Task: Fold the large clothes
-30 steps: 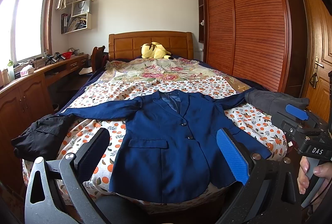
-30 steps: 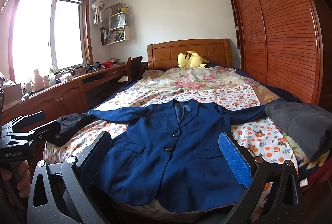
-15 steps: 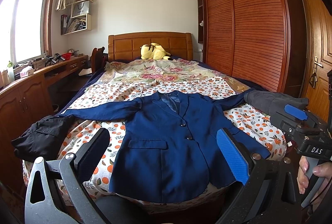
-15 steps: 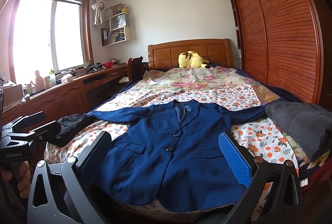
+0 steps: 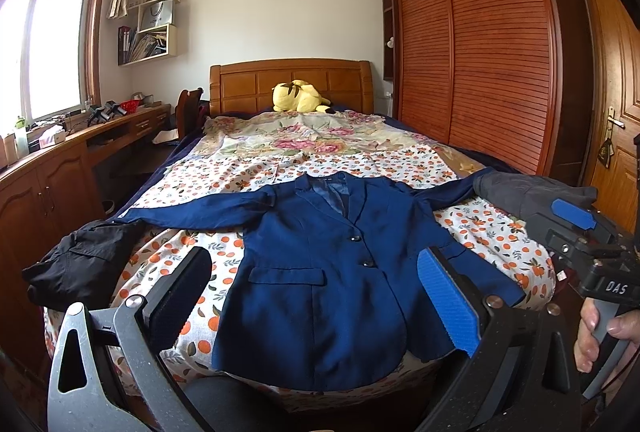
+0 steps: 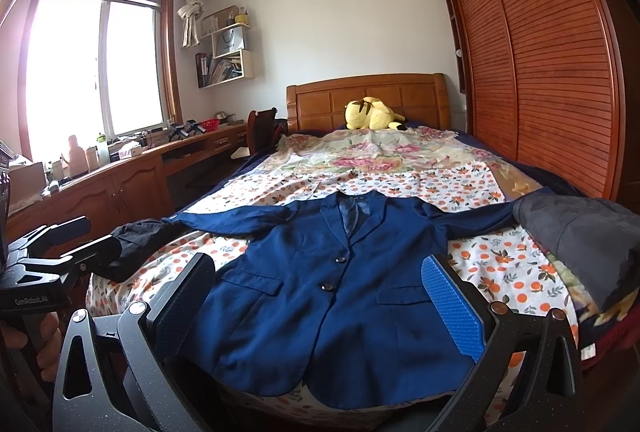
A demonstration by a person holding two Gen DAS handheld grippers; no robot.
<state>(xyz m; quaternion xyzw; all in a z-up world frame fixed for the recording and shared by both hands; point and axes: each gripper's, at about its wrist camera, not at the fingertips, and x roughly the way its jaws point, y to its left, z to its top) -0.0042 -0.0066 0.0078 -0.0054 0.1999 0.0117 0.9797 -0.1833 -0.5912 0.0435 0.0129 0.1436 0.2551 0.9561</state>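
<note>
We find the navy blazer point(image 5: 320, 272) lying flat and face up on the bed point(image 5: 280, 168), buttoned, collar toward the headboard, both sleeves spread sideways, hem at the foot edge. The left hand-held gripper point(image 5: 316, 296) hovers before the hem, released, its jaws wide apart and holding nothing. The right hand-held gripper point(image 6: 320, 304) is likewise released and empty, apart from the cloth. A black garment point(image 5: 84, 264) lies at the left sleeve end, a grey garment point(image 6: 580, 232) at the right. A yellow plush toy point(image 5: 298, 97) rests by the headboard.
</note>
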